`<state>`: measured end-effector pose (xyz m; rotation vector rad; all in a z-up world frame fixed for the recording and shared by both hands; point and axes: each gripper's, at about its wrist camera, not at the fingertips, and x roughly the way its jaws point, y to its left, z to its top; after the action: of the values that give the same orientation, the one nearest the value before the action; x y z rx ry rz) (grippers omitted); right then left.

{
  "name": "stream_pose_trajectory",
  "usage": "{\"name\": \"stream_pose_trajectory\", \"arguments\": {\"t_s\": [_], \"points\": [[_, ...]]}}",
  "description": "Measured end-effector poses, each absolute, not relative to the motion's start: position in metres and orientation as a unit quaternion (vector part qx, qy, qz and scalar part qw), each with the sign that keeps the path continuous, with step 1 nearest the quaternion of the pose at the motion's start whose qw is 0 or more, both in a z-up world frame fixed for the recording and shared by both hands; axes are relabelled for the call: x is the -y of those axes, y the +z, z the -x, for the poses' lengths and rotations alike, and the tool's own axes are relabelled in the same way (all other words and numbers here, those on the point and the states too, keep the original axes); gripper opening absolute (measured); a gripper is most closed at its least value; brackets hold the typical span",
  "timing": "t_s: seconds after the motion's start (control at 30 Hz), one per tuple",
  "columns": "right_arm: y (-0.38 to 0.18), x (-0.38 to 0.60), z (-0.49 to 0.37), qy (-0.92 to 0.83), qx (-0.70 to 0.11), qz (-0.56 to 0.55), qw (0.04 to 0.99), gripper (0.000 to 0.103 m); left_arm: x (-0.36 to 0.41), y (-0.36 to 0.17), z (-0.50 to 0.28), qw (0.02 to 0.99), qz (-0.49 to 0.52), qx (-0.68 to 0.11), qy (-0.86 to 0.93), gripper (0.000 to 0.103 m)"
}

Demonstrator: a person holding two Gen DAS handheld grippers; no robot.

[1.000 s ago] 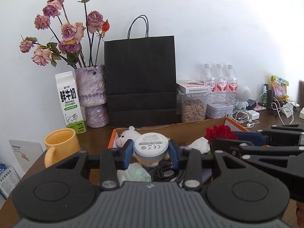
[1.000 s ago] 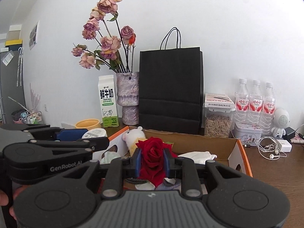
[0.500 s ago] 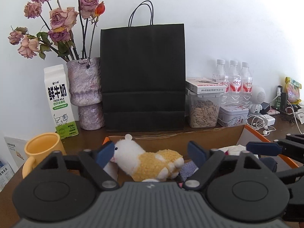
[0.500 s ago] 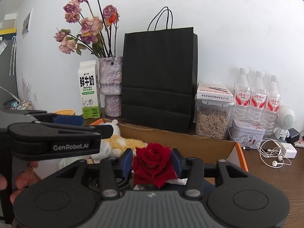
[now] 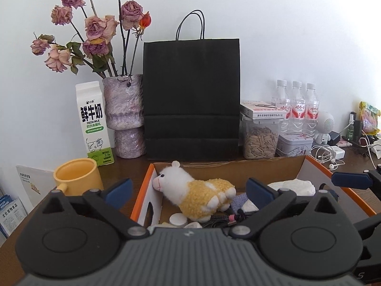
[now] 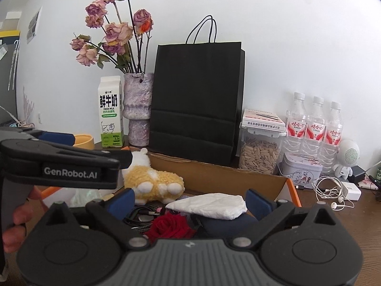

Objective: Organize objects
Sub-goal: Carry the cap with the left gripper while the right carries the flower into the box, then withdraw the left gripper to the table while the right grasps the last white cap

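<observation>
The left gripper (image 5: 188, 188) has just opened wide. Nothing is held between its blue pads. The right gripper (image 6: 189, 199) has just been opening too, and its pads touch nothing. Both hover over the near part of the box (image 5: 316, 166), which sits on the brown worktop (image 6: 333, 226).

The right view shows a red rose (image 6: 171, 226) lying in the box, low between the right fingers. The left view does not show it. The right view also shows a hand (image 6: 16, 217) on the left gripper's handle.

The left view shows a small white disc (image 5: 178, 219) in the box. The right view does not.

Both views show the toy sheep (image 5: 195, 193) lying on its side in the box. In the left view its long body runs left to right, with the head at the left by the box wall. A white tissue (image 6: 209, 205) lies to its right, with cables (image 6: 140, 214) in front.

Farther back, left of the box, stands a yellow cup (image 5: 76, 176). Behind are a milk carton (image 5: 94, 124), a vase (image 5: 126, 114) of dry roses, a black bag (image 5: 191, 100), a seed jar (image 5: 260, 138) and three bottles (image 5: 297, 104) by the wall.
</observation>
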<state>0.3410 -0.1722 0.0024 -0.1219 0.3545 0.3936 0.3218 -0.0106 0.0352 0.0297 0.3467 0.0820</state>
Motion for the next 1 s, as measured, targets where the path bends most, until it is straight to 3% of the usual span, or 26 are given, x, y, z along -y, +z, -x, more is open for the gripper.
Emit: {"name": "stream_pose_trajectory", "arguments": {"t_s": [0.33, 0.67, 0.87, 0.97, 1.0], "points": [[0.002, 0.167, -0.275, 0.199, -0.173, 0.066, 0.962, 0.103, -0.019, 0.022, -0.255, 0.975, -0.012, -0.21, 0.068, 0.103], [-0.025, 0.146, -0.235, 0.232, -0.229, 0.088, 0.941, 0.1, -0.038, -0.005, -0.222, 0.96, -0.003, -0.269, 0.078, 0.103], [-0.048, 0.124, -0.242, 0.254, -0.287, 0.1, 0.918, 0.08, -0.044, -0.008, -0.213, 0.956, 0.004, -0.281, 0.085, 0.103], [-0.054, 0.119, -0.25, 0.26, -0.307, 0.089, 0.911, 0.057, -0.045, -0.007, -0.209, 0.956, 0.006, -0.281, 0.087, 0.103], [-0.056, 0.118, -0.252, 0.264, -0.315, 0.085, 0.908, 0.041, -0.045, -0.006, -0.209, 0.956, 0.006, -0.28, 0.087, 0.103]]}}
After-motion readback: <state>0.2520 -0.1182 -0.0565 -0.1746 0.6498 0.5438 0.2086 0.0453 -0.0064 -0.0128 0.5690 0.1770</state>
